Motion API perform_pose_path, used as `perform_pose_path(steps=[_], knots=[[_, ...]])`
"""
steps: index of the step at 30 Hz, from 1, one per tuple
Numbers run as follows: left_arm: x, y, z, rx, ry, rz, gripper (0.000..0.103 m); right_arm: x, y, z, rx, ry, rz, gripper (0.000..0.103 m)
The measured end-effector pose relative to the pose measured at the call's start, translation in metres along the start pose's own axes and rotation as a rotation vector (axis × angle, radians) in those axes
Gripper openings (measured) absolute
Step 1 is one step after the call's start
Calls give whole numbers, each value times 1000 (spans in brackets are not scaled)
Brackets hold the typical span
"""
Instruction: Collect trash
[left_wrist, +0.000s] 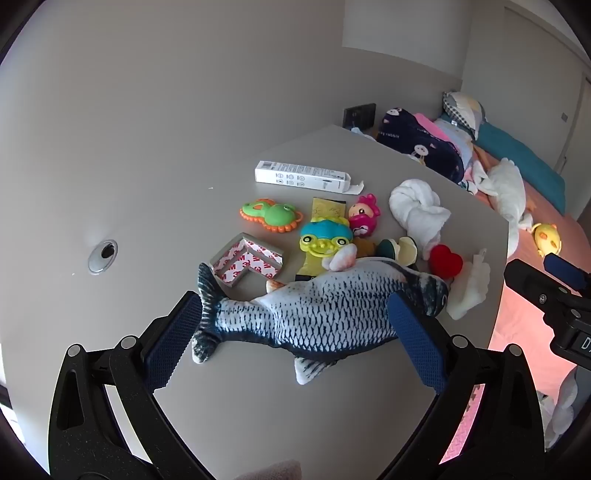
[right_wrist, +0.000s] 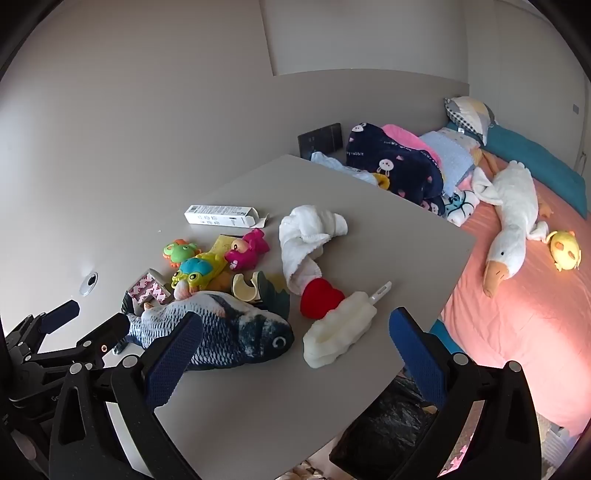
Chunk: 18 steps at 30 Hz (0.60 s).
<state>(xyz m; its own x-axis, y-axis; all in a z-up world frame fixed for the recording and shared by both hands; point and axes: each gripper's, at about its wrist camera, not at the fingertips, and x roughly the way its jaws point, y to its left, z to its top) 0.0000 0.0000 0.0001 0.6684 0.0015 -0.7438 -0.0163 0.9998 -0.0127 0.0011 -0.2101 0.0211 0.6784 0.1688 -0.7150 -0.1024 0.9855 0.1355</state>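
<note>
Left wrist view: I see my left gripper (left_wrist: 295, 325) spread wide above the grey table (left_wrist: 147, 206), its blue pads on either side of the plush fish (left_wrist: 317, 310) without pressing on it. The fish lies flat, tail toward the left pad, head toward the right. Behind it sit an L-shaped corner guard with red-printed backing (left_wrist: 245, 264), a green frog toy (left_wrist: 273, 215), a blue and yellow frog toy (left_wrist: 325, 238), a pink doll toy (left_wrist: 364, 216), a knotted white cloth (left_wrist: 419, 212), a red heart (left_wrist: 446, 261) and, farthest back, a white carton with its flap open (left_wrist: 303, 176). A cream-white ruffled piece (left_wrist: 469, 288) lies just beside the fish's head near the table edge. My right gripper (left_wrist: 554, 280) shows at the right rim of this view. Right wrist view: my right gripper (right_wrist: 295, 354) is likewise spread, holding nothing, with the ruffled piece (right_wrist: 340, 339) lying between its pads on the table and touching neither. The red heart (right_wrist: 321, 297) touches the ruffled piece's far side, and the fish's head (right_wrist: 258, 332) is just beside the left pad. My left gripper (right_wrist: 88, 321) appears at the left, over the fish's tail. A black plastic bag (right_wrist: 391, 424) sits below the table's near edge, and a white goose plush (right_wrist: 511, 218) lies on the pink bed (right_wrist: 535, 332).
</note>
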Motion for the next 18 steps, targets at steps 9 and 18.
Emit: perform_pose_path(steps=[9,18], knots=[[2,3,0,-8,6,-13,97,4,-2,2,4,8,6,100],[4,3,1,-40,4,-47,97,8,-2,4,9,12,10,100]])
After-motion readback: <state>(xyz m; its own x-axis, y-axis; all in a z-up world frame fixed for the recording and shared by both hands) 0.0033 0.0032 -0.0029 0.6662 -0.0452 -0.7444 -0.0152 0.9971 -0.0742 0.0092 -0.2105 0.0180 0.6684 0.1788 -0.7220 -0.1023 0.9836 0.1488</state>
